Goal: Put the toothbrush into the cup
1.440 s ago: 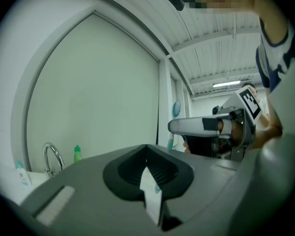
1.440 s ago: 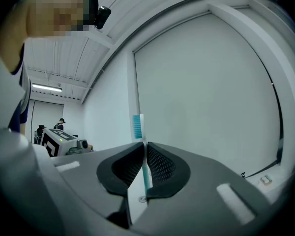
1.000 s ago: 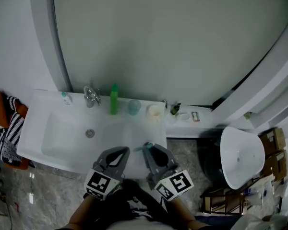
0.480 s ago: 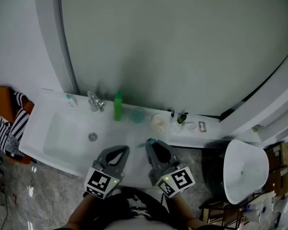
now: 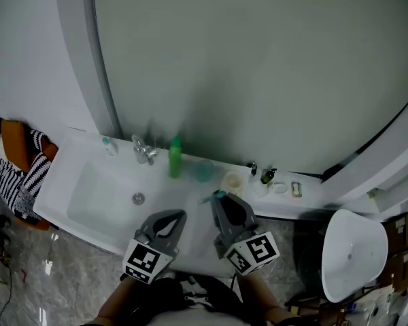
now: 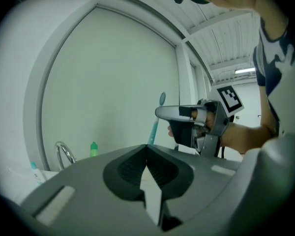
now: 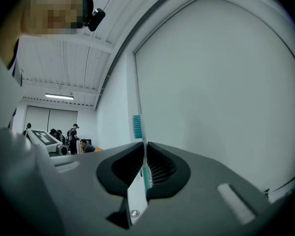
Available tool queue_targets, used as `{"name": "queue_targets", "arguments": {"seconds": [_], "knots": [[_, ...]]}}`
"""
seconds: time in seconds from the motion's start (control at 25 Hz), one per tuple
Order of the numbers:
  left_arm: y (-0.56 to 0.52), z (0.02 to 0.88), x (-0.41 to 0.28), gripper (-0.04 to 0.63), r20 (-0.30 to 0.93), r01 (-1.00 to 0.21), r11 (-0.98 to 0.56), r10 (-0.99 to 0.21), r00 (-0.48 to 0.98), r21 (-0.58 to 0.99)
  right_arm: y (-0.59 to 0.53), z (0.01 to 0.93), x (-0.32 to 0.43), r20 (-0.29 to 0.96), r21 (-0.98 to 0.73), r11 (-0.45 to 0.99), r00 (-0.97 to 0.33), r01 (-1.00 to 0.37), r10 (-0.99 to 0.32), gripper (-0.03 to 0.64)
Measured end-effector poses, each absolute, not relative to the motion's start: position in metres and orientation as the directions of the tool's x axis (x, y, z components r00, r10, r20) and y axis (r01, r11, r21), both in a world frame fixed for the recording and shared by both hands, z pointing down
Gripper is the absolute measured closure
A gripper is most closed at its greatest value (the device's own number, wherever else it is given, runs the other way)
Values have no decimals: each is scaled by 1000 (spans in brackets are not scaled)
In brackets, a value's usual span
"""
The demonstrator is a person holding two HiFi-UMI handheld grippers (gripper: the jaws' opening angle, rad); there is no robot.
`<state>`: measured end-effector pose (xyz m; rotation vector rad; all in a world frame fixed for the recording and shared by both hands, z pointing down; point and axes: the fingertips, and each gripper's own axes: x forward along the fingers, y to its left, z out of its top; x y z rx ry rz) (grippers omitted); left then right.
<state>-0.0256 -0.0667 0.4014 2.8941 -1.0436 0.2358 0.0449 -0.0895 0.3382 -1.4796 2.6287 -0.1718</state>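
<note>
Sink worktop (image 5: 188, 190) below mirror | R gripper (image 7: 143, 149) clamped on toothbrush (image 7: 137, 127), brush upright, bristles above jaws | L gripper (image 6: 147, 154) closed, empty, beside R | teal cup (image 5: 204, 170) just ahead of R gripper

Right gripper (image 7: 143, 146): jaws are pressing together on the toothbrush (image 7: 138, 128), holding it upright.
Brush head: it is rising just above the jaw tips, teal bristles facing left, white-and-teal handle running down between the jaws.
Backdrop: a large pale panel (image 7: 221, 82) in a curved frame is filling the right side.
Far left: people (image 7: 74, 134) are standing in a distant room under a glowing strip light (image 7: 61, 97).
</note>
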Motion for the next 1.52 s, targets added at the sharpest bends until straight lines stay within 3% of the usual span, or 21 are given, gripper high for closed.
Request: {"name": "queue_targets", "arguments": {"seconds": [1.52], "knots": [[-133, 447, -20, 595, 281, -663, -745, -622, 731, 78, -204, 359, 76, -33, -177, 493, -495, -852, -868, 592]]}}
